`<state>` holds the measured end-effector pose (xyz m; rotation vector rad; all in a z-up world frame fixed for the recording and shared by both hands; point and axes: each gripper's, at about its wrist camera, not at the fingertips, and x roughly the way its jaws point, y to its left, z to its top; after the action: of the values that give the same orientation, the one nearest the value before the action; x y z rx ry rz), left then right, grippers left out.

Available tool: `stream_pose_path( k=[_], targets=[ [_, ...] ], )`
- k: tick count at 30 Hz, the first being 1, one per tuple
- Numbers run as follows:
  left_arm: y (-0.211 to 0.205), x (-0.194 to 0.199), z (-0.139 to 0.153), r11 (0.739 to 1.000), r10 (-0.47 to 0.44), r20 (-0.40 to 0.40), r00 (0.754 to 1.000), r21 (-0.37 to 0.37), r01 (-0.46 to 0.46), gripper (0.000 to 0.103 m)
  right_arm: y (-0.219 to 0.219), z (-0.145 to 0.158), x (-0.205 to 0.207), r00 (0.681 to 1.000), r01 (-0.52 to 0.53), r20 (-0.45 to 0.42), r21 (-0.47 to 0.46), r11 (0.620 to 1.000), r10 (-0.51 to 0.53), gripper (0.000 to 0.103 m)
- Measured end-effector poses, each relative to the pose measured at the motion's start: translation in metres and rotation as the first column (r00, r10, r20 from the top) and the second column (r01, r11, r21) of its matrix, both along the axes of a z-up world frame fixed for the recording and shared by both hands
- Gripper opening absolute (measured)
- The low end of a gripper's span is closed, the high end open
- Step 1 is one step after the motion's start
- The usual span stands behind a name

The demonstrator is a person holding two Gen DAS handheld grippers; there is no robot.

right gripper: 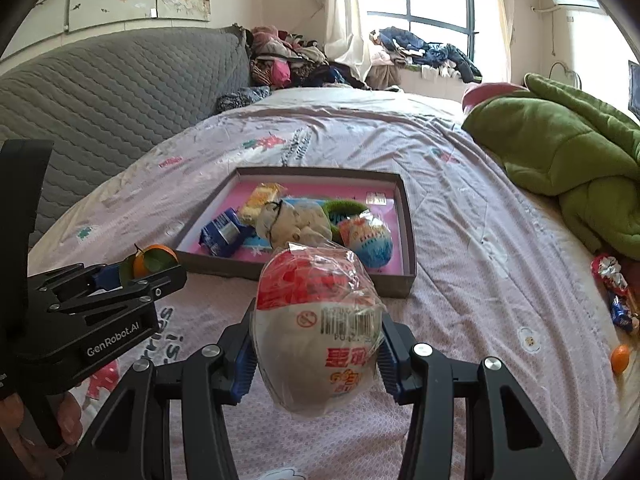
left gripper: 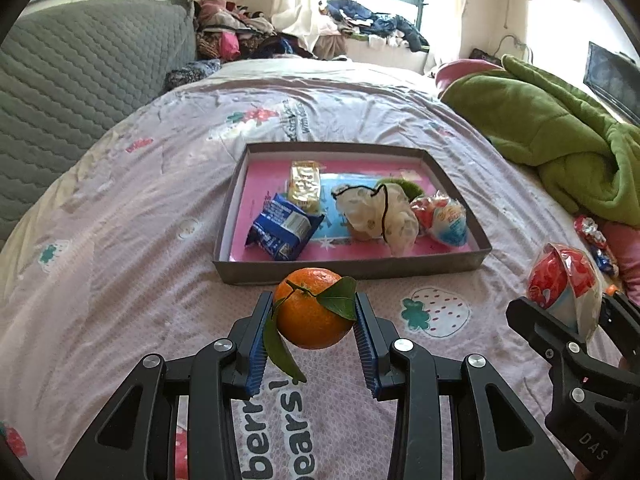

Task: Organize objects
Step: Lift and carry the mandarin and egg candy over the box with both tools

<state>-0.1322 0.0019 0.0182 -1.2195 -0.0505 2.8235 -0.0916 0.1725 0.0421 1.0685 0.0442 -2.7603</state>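
Lower centre of the left wrist view: left gripper (left gripper: pixel 315 322) clamped on an orange mandarin (left gripper: pixel 314 309) with stem and two green leaves, blue ribbed pads pressing both sides, fruit lifted off the bedspread (left gripper: pixel 132 216). Lower centre of the right wrist view: right gripper (right gripper: pixel 316 354) clenched on a plastic-wrapped egg-shaped toy (right gripper: pixel 316 332), red top, white bottom, barcode, no-smoking-style icon and red Chinese characters, not legible. Left gripper body at left edge of the right view reads "GenRobot.AI"; fingers of a hand (right gripper: pixel 66 420) under it. "DAS" shows on the right gripper at lower right of the left view. Both grippers point down and forward toward the grey box (left gripper: pixel 352 270), pink inside, centre frame. It holds a blue snack packet (left gripper: pixel 282 228), a gold wrapper (left gripper: pixel 305 186), a cream pouch (left gripper: pixel 376 212) and another wrapped egg (left gripper: pixel 442 220). Bedspread print reads partly "berr" and "bears". Green blanket (left gripper: pixel 552 136) at upper right; small orange fruit (right gripper: pixel 620 358) and candy wrappers (right gripper: pixel 616 292) at right edge.
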Motion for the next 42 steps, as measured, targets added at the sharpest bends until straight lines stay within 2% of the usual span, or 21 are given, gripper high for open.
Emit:
stream_pose_path(
  k=[22, 42],
  targets=[
    [-0.001, 0.015, 0.040, 1.000, 0.002, -0.071, 0.997, 0.005, -0.002, 0.039, -0.002, 0.040, 0.011, 0.996, 0.003, -0.093, -0.007, 1.000, -0.004, 0.050],
    [0.005, -0.018, 0.063, 1.000, -0.014, -0.109, 0.994, -0.016, 0.013, 0.039, -0.002, 0.068, -0.019, 0.990, 0.006, -0.143, -0.006, 1.000, -0.006, 0.050]
  ],
)
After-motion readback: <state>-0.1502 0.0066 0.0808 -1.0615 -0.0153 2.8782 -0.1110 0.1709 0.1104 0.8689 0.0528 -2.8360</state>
